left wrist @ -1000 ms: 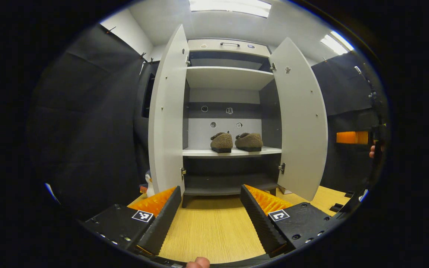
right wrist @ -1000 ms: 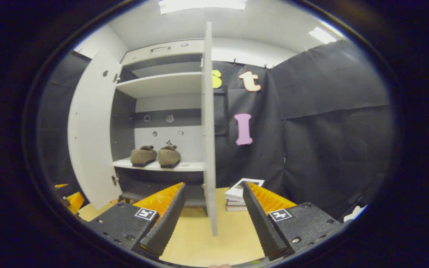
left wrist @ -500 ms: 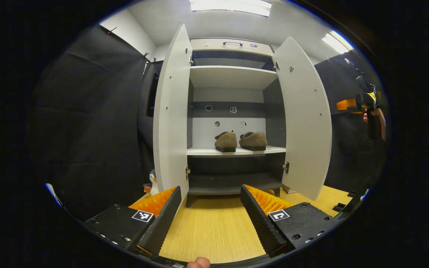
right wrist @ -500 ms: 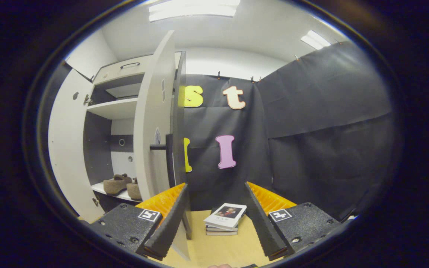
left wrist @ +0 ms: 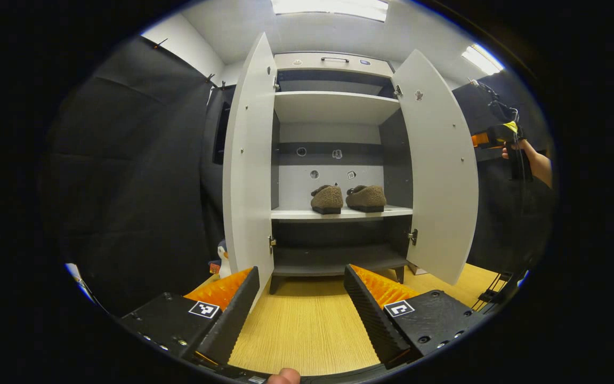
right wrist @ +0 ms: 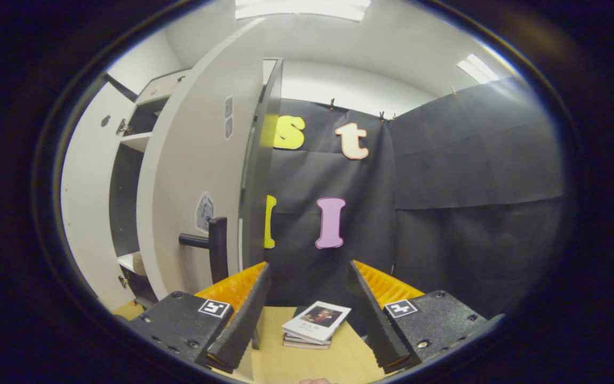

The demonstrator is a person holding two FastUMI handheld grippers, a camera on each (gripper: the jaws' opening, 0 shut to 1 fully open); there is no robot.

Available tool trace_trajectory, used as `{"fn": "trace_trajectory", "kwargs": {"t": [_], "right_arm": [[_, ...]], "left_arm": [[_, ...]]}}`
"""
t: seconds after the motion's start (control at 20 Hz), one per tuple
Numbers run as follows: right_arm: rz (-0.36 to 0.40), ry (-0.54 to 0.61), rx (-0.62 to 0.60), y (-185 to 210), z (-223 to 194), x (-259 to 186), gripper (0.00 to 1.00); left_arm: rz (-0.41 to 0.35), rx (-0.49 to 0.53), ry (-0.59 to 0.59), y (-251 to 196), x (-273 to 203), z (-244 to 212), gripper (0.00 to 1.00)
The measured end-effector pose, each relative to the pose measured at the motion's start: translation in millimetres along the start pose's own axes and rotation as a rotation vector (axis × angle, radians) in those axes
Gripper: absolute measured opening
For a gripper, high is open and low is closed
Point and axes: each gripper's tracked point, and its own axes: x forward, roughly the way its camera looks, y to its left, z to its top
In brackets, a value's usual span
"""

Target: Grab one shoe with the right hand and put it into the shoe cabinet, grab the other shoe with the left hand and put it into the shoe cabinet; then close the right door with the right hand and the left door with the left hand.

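Left gripper view: frontal, facing open cabinet (left wrist: 333,106). Right gripper view: close outside right door (right wrist: 200,160).

- No word, brand or number can be read.
- Square black-and-white coded tags sit on the left tongs (left wrist: 301,314) and the right tongs (right wrist: 309,314) — patterns, not text.
- The cover of the top book (right wrist: 316,321) on the desk (right wrist: 307,365) is too small to read.
- The stickers on the right door (right wrist: 200,176) are too blurred to read.
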Motion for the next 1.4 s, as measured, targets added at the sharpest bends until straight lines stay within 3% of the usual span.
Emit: {"fn": "trace_trajectory", "kwargs": {"t": [0.35, 0.65, 1.05, 1.35, 1.4], "right_arm": [[0.060, -0.004, -0.015, 30, 0, -9, 0.87], [0.169, -0.028, -0.046, 94, 1, -16, 0.86], [0.269, -0.049, -0.054, 187, -1, 22, 0.88], [0.226, -0.089, -0.110, 198, 8, 19, 0.87], [0.227, -0.095, -0.108, 196, 10, 10, 0.92]], "left_arm": [[-0.036, -0.011, -0.015, -9, 8, 8, 0.96], [-0.029, 0.006, -0.018, -3, 5, 8, 0.96], [-0.026, -0.008, -0.022, 0, 9, 10, 0.96], [-0.021, -0.023, -0.017, 2, 8, 10, 0.96], [-0.021, -0.026, -0.014, 3, 8, 10, 0.96]]}}
